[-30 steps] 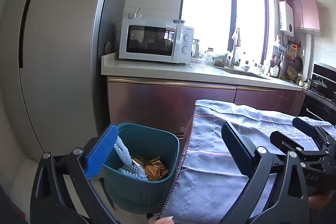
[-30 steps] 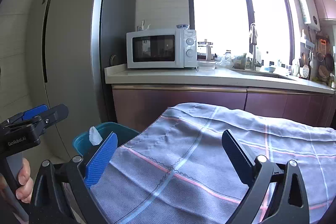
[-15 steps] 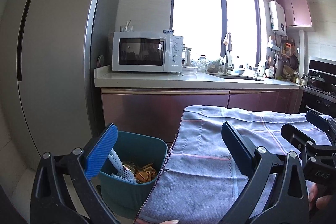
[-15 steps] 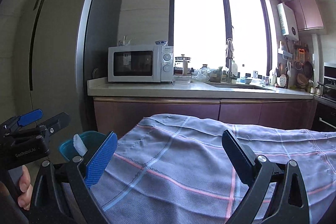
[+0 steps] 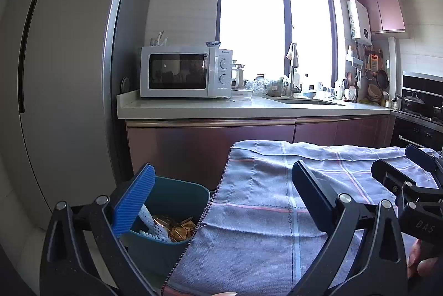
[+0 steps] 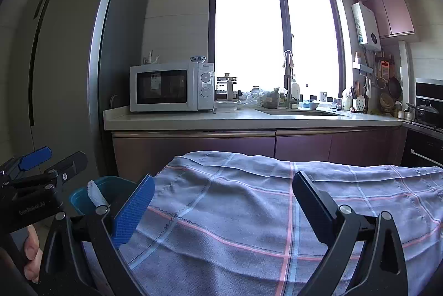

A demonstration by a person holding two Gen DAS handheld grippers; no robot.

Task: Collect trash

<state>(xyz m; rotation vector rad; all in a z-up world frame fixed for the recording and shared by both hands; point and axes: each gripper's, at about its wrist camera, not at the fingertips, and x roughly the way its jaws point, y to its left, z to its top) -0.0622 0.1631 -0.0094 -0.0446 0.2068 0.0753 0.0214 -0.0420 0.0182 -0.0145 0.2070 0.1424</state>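
The left gripper (image 5: 221,193) hangs with its jaws spread wide and empty above the edge of the checked cloth (image 5: 277,212), and the teal bin (image 5: 171,212) sits low to its left, just beside the cloth, holding golden wrappers (image 5: 177,228) and white foam netting (image 5: 151,221). The right gripper (image 6: 221,201) also has its jaws released, over the cloth with nothing between them, the bin (image 6: 110,188) left of it

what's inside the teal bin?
In the bin: gold wrappers and a white perforated foam net leaning on the near wall. The bottom is hidden under them, and the cloth covers the right edge.
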